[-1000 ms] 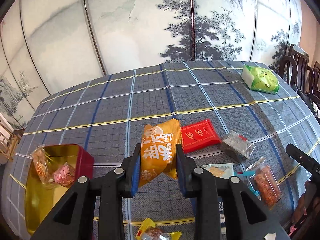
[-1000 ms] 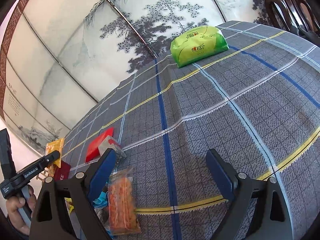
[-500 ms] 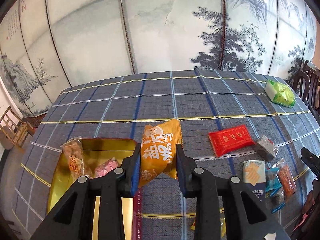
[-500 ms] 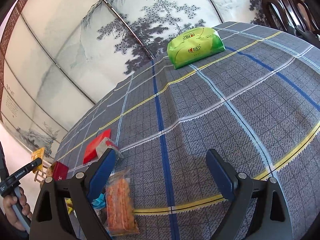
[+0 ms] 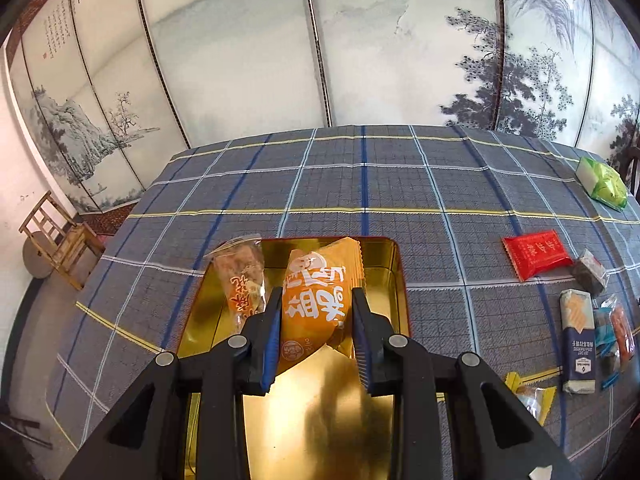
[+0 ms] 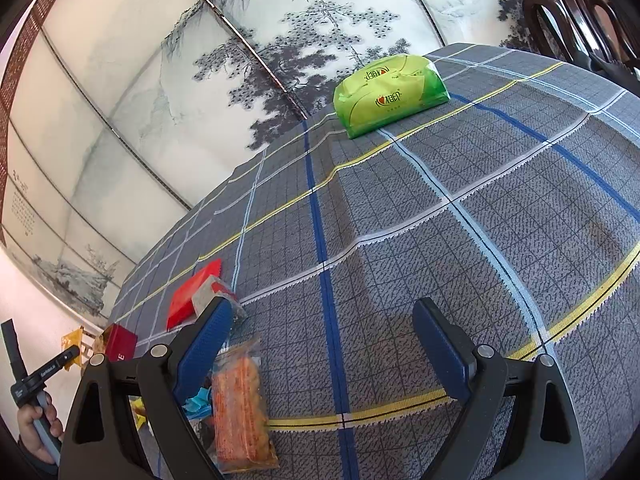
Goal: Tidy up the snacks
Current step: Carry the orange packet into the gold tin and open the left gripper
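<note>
Above the gold-lined red rectangular tin (image 5: 401,276), we held the orange foil snack packet (image 5: 316,300) lengthwise, clenched in our left gripper (image 5: 314,338), while our right gripper (image 6: 322,344) gaped empty well off to the tin's right.

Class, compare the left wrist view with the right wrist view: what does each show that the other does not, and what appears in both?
Only the left wrist view shows the left tool shut on the orange snack packet over the gold interior of the tin, with a clear-wrapped snack inside.

Only the right wrist view shows the right tool open and empty, and the dark chair.

Both show the green pack, red packet, orange-filled clear bag and plaid tablecloth.
</note>
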The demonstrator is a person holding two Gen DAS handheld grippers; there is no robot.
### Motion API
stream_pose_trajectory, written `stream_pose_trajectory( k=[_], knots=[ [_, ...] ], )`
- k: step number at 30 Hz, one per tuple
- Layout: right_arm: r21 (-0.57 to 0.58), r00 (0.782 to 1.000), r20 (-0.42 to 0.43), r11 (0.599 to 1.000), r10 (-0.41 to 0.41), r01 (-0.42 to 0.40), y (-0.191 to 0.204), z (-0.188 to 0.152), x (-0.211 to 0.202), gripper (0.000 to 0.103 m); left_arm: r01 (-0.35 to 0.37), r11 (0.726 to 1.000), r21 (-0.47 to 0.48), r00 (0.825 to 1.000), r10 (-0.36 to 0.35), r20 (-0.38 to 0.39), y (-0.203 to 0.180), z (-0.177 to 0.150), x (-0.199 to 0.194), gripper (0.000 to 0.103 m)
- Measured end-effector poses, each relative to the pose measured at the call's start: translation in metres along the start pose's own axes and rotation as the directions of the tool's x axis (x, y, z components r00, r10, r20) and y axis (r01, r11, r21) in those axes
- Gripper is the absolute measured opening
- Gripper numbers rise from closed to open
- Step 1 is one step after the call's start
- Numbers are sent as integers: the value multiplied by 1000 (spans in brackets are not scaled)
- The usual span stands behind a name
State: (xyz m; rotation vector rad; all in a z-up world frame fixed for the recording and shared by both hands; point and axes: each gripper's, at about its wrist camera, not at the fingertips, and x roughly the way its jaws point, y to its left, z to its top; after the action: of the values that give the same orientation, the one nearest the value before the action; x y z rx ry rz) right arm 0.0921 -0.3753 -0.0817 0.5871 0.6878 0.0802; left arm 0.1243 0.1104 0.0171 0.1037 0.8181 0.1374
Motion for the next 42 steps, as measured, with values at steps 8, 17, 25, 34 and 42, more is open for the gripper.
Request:
stream_pose_trajectory(
  k=[8, 17, 25, 34, 42],
  knots=[
    [0, 1000, 0, 1000, 2, -2, 0, 0, 0, 93, -16, 1000, -2, 1000, 16, -23, 21, -22, -6, 28],
    [-1, 1000, -1, 1000, 2, -2, -1, 0, 0, 94, -24, 999, -23, 998, 23, -51, 39, -41, -6, 28],
    [0, 1000, -1, 1000, 3, -3, 0, 0, 0, 94, -15, 1000, -7, 998, 14, -63, 32, -47, -1, 28],
    [0, 1000, -1, 1000, 3, -3, 0, 0, 0, 94, -10, 1000, -6, 994, 9, -104, 27, -62, 11, 28],
    [0, 1000, -2, 1000, 3, -3, 0, 0, 0, 95, -13, 1000, -13, 990, 11, -137, 32, -73, 22, 28]
  ],
)
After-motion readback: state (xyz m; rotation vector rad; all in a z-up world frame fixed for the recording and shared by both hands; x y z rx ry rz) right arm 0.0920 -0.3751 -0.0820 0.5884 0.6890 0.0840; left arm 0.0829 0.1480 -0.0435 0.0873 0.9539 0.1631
